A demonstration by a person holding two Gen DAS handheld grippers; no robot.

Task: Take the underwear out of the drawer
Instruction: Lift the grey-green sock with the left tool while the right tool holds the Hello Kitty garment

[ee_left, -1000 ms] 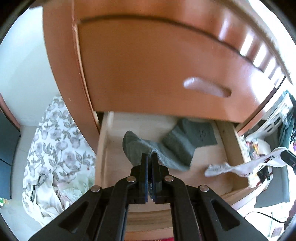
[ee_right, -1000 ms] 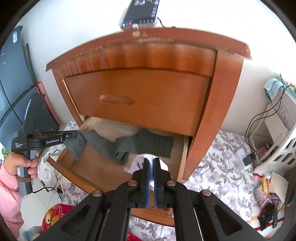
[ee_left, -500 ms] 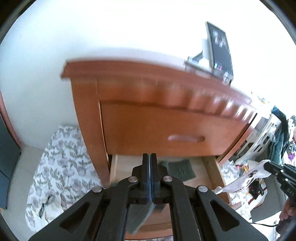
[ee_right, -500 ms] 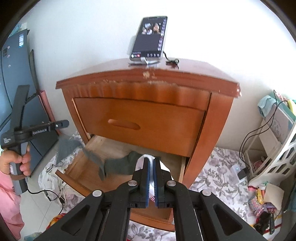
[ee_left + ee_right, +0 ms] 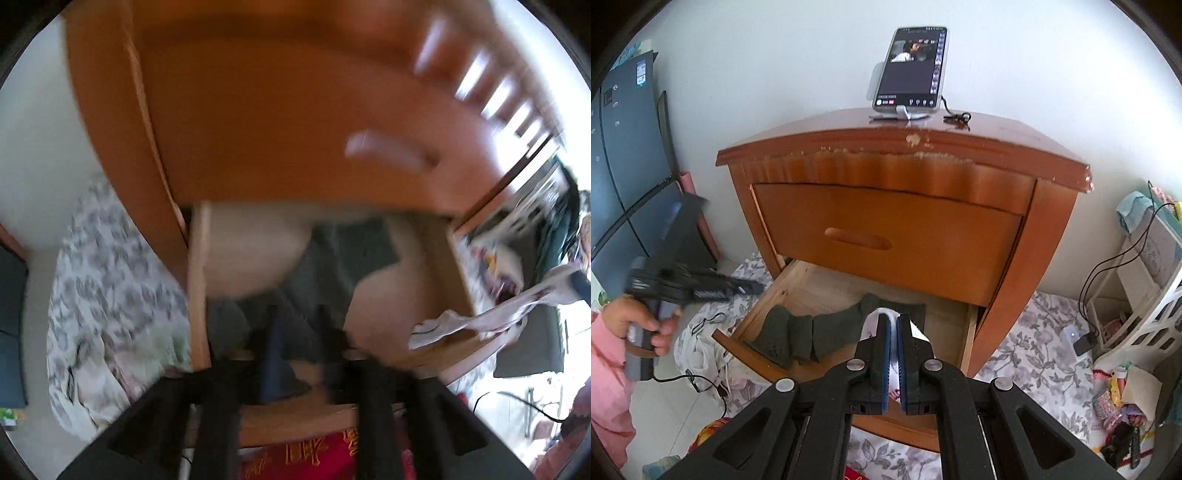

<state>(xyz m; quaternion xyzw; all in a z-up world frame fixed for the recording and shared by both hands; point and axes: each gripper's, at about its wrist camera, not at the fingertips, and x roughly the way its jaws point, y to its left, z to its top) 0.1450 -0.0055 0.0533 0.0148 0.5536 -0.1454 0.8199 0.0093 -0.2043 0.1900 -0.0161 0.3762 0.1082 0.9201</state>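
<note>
The lower drawer (image 5: 746, 350) of a wooden nightstand stands pulled open. Grey underwear (image 5: 798, 332) lies crumpled along its floor, one end near the front left corner. My right gripper (image 5: 894, 321) hovers above the drawer's front, shut on white printed underwear (image 5: 886, 312) that pokes out past the fingertips. In the blurred left wrist view, my left gripper (image 5: 301, 317) is open over the drawer's front left, the grey underwear (image 5: 354, 251) showing through the gap. The white underwear (image 5: 461, 325) hangs over the drawer's right front corner. A hand holds the left gripper (image 5: 750, 286) just left of the drawer.
The upper drawer (image 5: 886, 240) is shut. A phone (image 5: 908, 70) stands on the nightstand top. A floral mat (image 5: 1034, 350) covers the floor, with a white basket (image 5: 1145, 332) and clutter to the right. A dark panel (image 5: 624, 166) stands at left; red cloth (image 5: 306, 454) lies below.
The left gripper lifted the grey underwear, then swung back down and opened; the grey underwear now lies in the drawer. The right gripper rose, still holding the white underwear.
</note>
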